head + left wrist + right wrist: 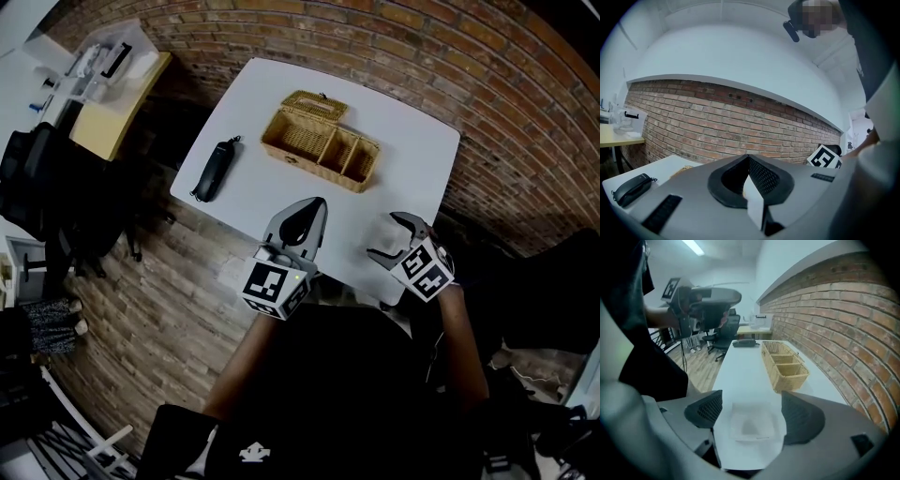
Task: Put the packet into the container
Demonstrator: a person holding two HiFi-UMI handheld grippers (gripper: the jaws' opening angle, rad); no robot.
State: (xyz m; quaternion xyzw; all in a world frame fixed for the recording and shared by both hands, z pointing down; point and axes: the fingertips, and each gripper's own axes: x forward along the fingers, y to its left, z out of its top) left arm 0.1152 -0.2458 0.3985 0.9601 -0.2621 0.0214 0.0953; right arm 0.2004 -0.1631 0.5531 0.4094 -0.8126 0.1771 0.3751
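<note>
Right gripper [392, 236] poised over the small translucent white packet [751, 425]
Fingers [801, 416] stood apart astride it near the white bench's [412, 150] near edge; lower squarely, then close. Left gripper [749, 161]: fingers together, empty.

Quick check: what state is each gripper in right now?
Left gripper: closed, tips together, nothing seen held.
Right gripper: open; packet lies on the table between its jaws, not gripped.

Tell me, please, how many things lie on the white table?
3: the basket mid-table, a black device near the left edge, and the packet at the near edge, between the open jaws of the right claw. Others may be hidden.
</note>
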